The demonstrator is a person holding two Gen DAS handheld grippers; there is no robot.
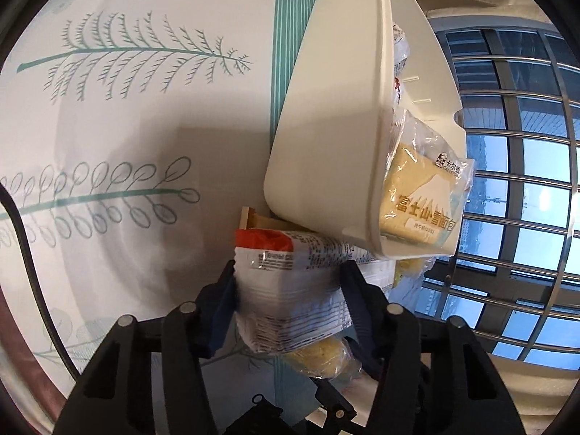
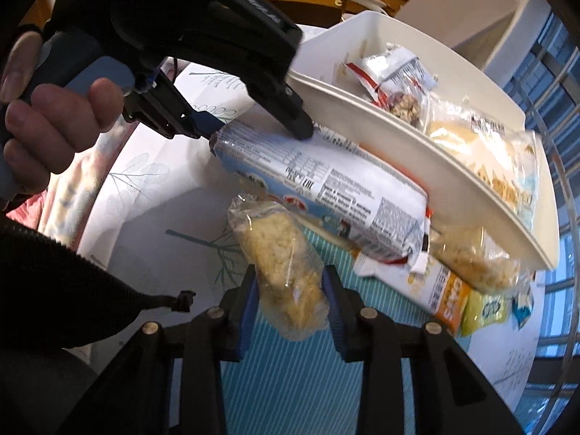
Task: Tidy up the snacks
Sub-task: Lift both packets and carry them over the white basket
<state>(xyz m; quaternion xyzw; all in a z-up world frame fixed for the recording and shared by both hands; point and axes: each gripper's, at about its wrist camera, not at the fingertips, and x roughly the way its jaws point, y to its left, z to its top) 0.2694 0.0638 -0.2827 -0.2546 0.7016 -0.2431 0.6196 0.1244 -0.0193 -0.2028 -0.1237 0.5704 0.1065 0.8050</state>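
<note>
Item one: long white printed-foil snack packet with an orange-red end seal (image 1: 290, 279). It sits between the pads of your left gripper (image 1: 288, 290), which is clamped across its width near one end. Its long axis runs away from that gripper toward the tub, and in the right wrist view its far end lies just under the tub's near wall.

Item two: clear plastic bag holding a crumbly yellow cake (image 2: 282, 272). It is pinched between the blue pads of your right gripper (image 2: 290, 299), jaws nearly closed on its lower half. Its long axis points up and slightly left, along the fingers.

Item three: cream-white rectangular plastic tub (image 1: 326, 127). It rests on the leaf-printed white tablecloth with teal striped band (image 1: 145, 127), ahead of both grippers and to their right. Already inside: a yellow bread pack in clear wrap (image 1: 420, 195) and a small red-and-white sachet (image 2: 391, 69).

Item four: loose packets still on the cloth beside the tub, among them an orange-and-white sachet (image 2: 435, 290).

Governing relation: the tub's open mouth lies beyond and above both loads. Your left load is touching its wall and is probably the nearer; you must lift it over the rim, not push it forward.
</note>
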